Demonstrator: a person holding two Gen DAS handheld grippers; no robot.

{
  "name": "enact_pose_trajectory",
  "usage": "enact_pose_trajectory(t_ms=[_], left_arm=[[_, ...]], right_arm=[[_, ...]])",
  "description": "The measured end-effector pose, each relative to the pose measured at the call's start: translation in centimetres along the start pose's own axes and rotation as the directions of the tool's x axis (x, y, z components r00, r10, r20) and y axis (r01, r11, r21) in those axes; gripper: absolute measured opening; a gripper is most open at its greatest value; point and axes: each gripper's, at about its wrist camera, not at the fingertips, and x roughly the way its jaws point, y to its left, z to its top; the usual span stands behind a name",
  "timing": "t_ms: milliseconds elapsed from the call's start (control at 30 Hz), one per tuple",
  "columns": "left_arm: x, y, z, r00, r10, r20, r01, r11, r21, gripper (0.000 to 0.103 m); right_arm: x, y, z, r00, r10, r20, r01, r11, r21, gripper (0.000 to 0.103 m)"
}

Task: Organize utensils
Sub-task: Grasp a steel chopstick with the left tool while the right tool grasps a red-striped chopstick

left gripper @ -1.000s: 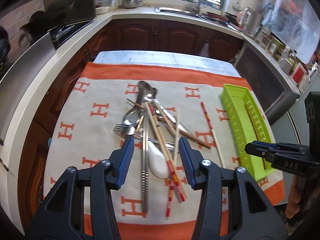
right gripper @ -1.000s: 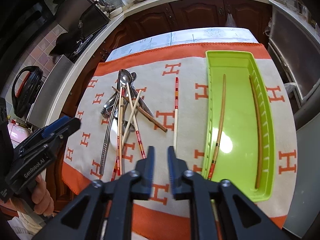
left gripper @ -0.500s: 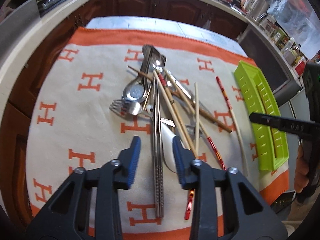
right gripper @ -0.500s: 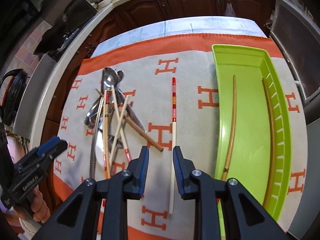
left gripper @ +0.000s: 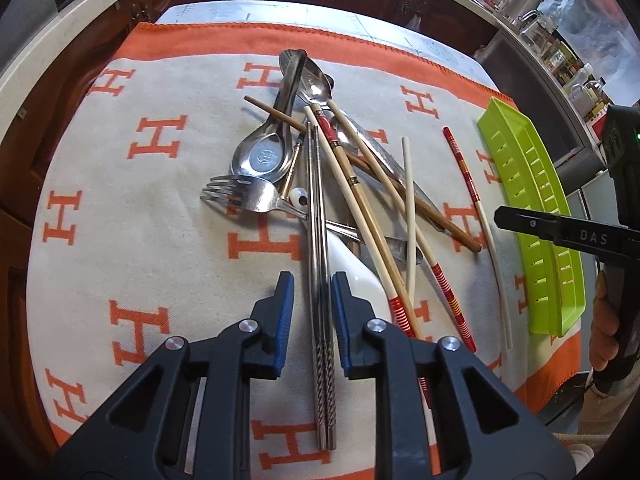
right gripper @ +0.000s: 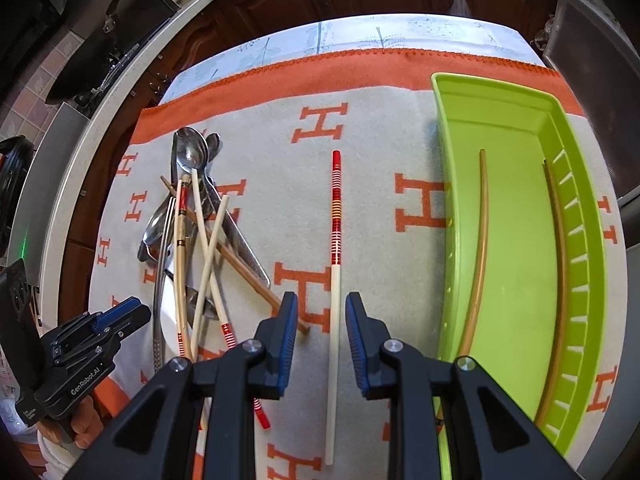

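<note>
A heap of utensils lies on the H-patterned cloth: a metal spoon, a fork, a white ceramic spoon and several chopsticks. My left gripper hangs low over the heap. Its jaws are closing astride a pair of metal chopsticks, with a gap still showing at the left pad. My right gripper is open astride a lone red-and-white chopstick, clear of both pads. To its right, the green tray holds two wooden chopsticks.
The tray sits at the cloth's right edge, with a slotted outer wall. Dark cabinets and a pale countertop curve around the table's far side. A hand holds the left gripper at the heap's near left corner.
Both grippers have come down toward the cloth. The left jaws have narrowed around the metal chopsticks. The right gripper has shifted so the red-and-white chopstick lies between its jaws.
</note>
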Motion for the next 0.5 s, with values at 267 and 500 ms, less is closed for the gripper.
enact_pose_trajectory(t_ms=[267, 500], left_arm=[[0.9, 0.4, 0.2, 0.999, -0.029, -0.024, 0.029, 0.999, -0.013, 0.011], [2.1, 0.8, 0.1, 0.998, -0.050, -0.048, 0.049, 0.998, -0.027, 0.011]], right_arm=[[1.3, -0.2, 0.4, 1.000, -0.010, -0.028, 0.010, 1.000, 0.000, 0.024], [1.7, -0.2, 0.4, 0.999, -0.021, -0.028, 0.021, 1.000, -0.004, 0.023]])
